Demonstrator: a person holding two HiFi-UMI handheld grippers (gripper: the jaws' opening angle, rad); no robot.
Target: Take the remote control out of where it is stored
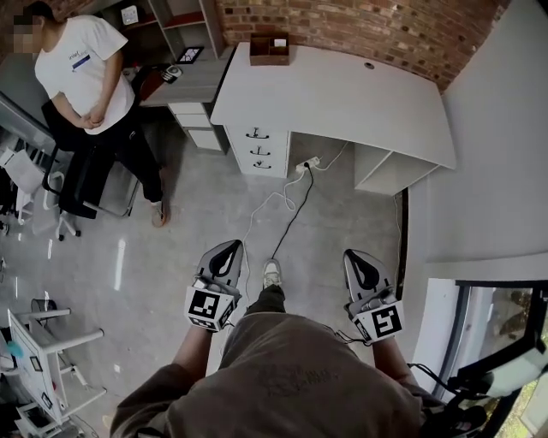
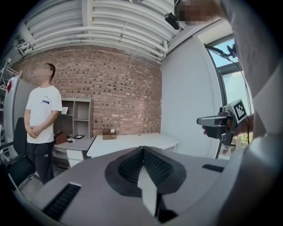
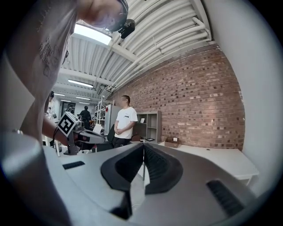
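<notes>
Both jaw pairs pressed together and empty: left hand-held gripper (image 1: 226, 253), right hand-held gripper (image 1: 360, 259), well short of the counter (image 1: 342, 94). No remote in view; probably inside the drawers (image 1: 258, 147) or the box (image 1: 269, 50). Likely light, stiff, slick plastic, best pinched across its narrow middle. Heading and long axis impossible to tell.

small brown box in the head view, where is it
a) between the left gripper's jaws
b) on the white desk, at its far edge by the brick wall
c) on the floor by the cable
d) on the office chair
b: the small brown box sits on top of the white desk, at its far edge next to the brick wall.
</notes>
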